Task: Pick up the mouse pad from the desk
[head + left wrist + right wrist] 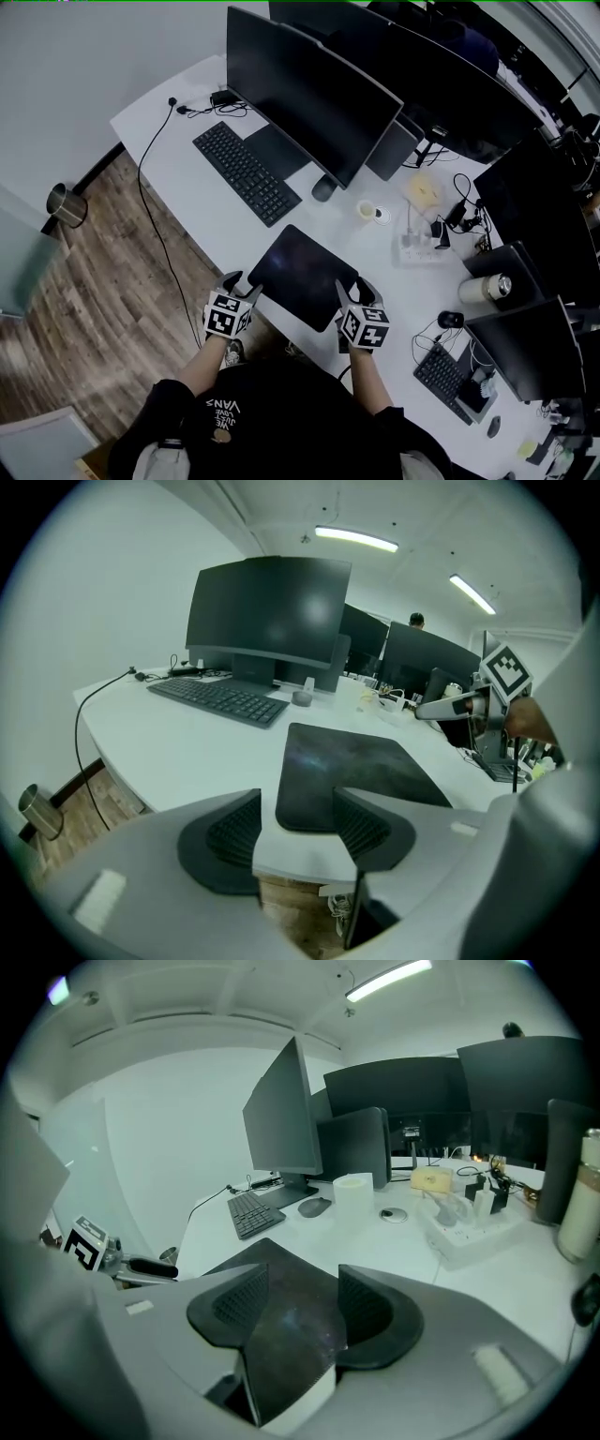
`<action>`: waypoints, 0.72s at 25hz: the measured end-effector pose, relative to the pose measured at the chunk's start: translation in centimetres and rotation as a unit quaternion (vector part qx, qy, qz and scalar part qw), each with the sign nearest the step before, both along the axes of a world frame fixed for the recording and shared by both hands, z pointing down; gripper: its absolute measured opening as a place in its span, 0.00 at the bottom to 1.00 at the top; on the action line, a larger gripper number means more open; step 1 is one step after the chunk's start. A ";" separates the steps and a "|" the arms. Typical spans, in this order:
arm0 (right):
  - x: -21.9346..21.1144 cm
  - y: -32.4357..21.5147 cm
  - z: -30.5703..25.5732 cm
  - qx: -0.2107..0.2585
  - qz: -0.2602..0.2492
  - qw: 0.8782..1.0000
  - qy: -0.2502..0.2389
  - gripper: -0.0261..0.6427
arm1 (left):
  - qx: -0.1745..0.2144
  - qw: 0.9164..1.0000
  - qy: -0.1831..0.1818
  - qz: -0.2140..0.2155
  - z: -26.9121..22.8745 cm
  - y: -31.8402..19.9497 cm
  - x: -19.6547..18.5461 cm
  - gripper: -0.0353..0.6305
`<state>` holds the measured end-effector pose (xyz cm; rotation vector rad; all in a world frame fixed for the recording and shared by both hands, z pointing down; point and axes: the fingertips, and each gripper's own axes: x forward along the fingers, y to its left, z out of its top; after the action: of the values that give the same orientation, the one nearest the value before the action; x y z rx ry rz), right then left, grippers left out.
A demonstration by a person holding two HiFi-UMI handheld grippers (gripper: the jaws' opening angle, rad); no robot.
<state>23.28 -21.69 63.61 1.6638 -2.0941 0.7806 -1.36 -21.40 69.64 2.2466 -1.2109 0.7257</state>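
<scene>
The dark mouse pad [305, 275] lies flat near the front edge of the white desk [192, 192]. My left gripper [242, 283] is at the pad's near left corner and my right gripper [356, 285] at its near right corner. In the left gripper view the jaws [296, 803] stand open, with the pad's [352, 771] corner just beyond the gap, untouched. In the right gripper view the jaws [302, 1283] are also open and straddle the pad's [291, 1335] corner above the desk edge; the pads do not press on it.
Behind the pad are a black keyboard [246, 172], a large monitor [309, 94], a grey mouse [323, 188] and a white cup [367, 212]. A power strip [417, 246], a can-topped flask [483, 289] and a second keyboard [448, 373] crowd the right. A metal bin [66, 203] stands on the floor.
</scene>
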 end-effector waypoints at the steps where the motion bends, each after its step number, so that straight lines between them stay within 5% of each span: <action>1: 0.2 -0.1 0.3 -0.003 -0.001 1.000 -0.001 0.39 | -0.005 1.000 -0.005 -0.002 0.2 0.0 0.1 0.38; 12: 2.8 -0.5 1.3 -0.009 0.023 1.000 -0.009 0.39 | -0.072 0.996 -0.055 0.003 2.3 0.3 1.2 0.38; 18: 3.3 -0.6 1.4 -0.009 0.028 1.000 -0.007 0.39 | -0.070 0.995 -0.066 -0.018 2.6 -0.5 1.2 0.39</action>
<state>26.59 -22.33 65.01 1.7182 -2.0514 0.8273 -0.18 -21.87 72.26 2.0857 -1.2192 0.9277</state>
